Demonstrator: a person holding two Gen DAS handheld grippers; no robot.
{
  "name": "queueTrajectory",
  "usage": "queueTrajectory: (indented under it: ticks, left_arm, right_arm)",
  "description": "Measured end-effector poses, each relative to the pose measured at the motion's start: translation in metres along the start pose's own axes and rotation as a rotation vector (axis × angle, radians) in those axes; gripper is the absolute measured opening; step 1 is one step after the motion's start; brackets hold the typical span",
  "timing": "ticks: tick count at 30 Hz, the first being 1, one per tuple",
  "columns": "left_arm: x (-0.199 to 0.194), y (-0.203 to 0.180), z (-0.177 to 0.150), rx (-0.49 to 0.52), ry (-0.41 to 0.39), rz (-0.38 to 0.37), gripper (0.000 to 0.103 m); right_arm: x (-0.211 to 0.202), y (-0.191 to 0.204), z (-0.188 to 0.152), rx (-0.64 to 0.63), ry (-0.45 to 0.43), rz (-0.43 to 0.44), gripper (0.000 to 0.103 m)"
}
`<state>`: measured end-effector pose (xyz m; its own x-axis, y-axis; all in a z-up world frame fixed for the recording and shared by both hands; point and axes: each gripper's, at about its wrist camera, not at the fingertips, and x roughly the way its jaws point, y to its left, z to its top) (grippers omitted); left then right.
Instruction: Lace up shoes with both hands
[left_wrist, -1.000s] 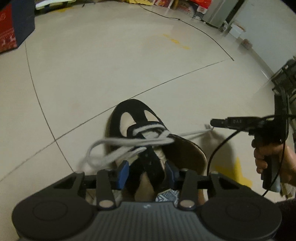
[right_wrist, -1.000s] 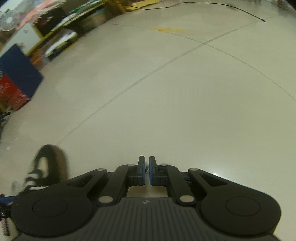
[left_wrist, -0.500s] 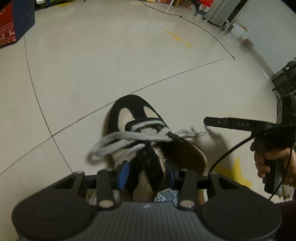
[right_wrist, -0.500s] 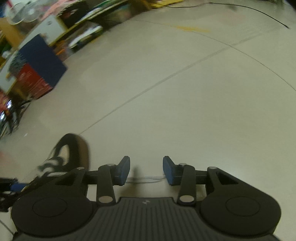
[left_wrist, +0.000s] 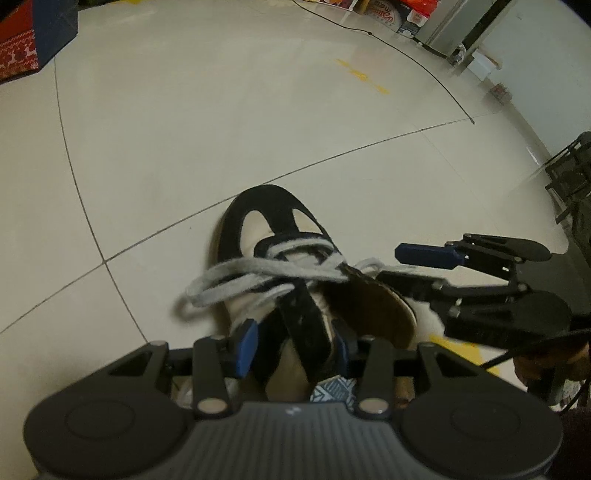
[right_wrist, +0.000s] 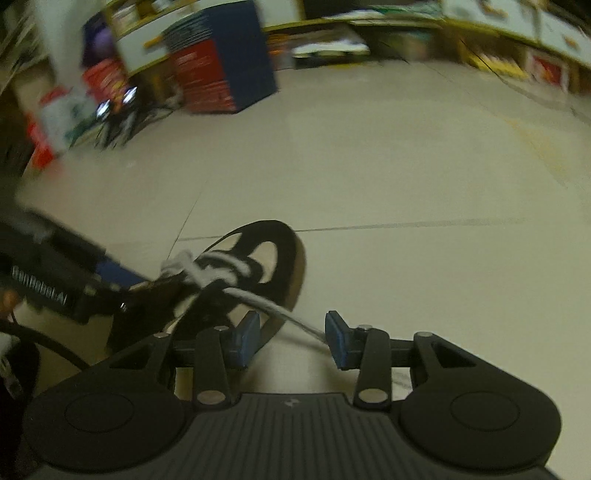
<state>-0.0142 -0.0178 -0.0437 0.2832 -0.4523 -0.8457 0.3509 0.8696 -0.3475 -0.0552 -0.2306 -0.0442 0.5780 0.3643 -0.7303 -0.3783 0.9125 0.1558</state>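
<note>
Shoe (left_wrist: 273, 236) sat on the tiled floor (left_wrist: 184, 129), its tongue (left_wrist: 306, 325) clamped by the left gripper (left_wrist: 293, 347). Right-wrist view alone showed a lace (right_wrist: 266, 304) running from the shoe between the parted, untouching jaws of the right gripper (right_wrist: 291, 338); left-wrist view alone showed that gripper beside the shoe's collar.

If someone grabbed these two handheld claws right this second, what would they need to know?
Left gripper: jaws apart, straddling the black tongue of the shoe; whether the pads press on it is unclear.
Right gripper: open, beside the shoe, with one grey lace end running loose between its fingers, ungripped.
Shoe: on the tiled floor, toe pointing away.
Done: lace crossed over the front eyelets, strands lying slack.
Left: grab both lace ends, tighten and tie.
</note>
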Motion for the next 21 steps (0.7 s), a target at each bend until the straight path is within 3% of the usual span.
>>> queueTrajectory:
  ticks: [7,13,15,17,21]
  left_arm:
    - [0.001,-0.001,0.001,0.007,0.0,0.005,0.044]
    - [0.004,-0.004,0.0,0.017,0.007,0.011,0.056]
    - [0.006,-0.003,0.0,0.0,0.025,0.011,0.065]
    - [0.008,-0.003,-0.001,-0.011,0.034,0.009,0.068]
    - [0.01,-0.005,-0.002,-0.004,0.026,0.013,0.069]
  right_arm:
    - [0.006,0.019,0.004,-0.185,-0.002,-0.048,0.042]
    - [0.008,0.017,0.005,-0.171,-0.004,-0.045,0.039]
    - [0.009,0.016,0.006,-0.157,0.003,-0.042,0.034]
    - [0.012,0.015,0.005,-0.145,0.025,-0.044,0.013]
    - [0.014,0.016,0.001,-0.165,0.027,-0.087,0.003]
